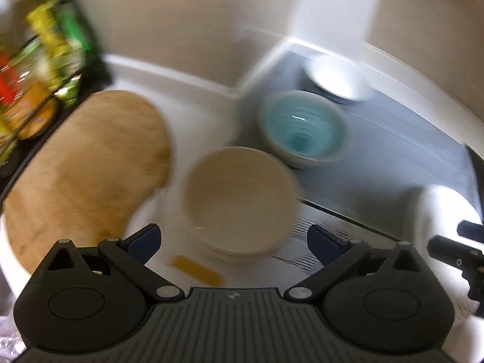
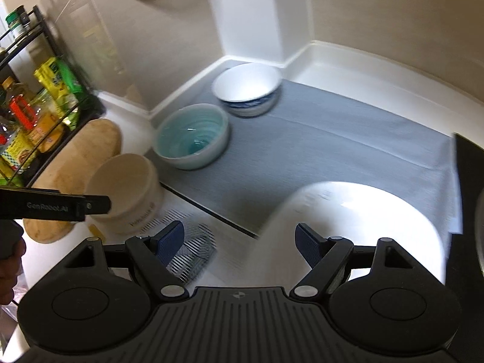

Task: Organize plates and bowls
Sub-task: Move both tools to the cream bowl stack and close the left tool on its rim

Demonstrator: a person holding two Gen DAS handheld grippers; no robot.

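Note:
A stack of cream bowls stands on the white counter, just ahead of my left gripper, which is open with its blue pads clear of the stack's sides. Behind it, on a grey mat, sit a teal bowl and a white bowl with a blue pattern. My right gripper is open and holds nothing. A bright white plate lies under its right finger. The left wrist view is blurred.
A wooden cutting board lies left of the cream bowls. A black rack of bottles and packets stands at the far left. The left gripper's body and a hand cross the right wrist view. Walls close in behind the mat.

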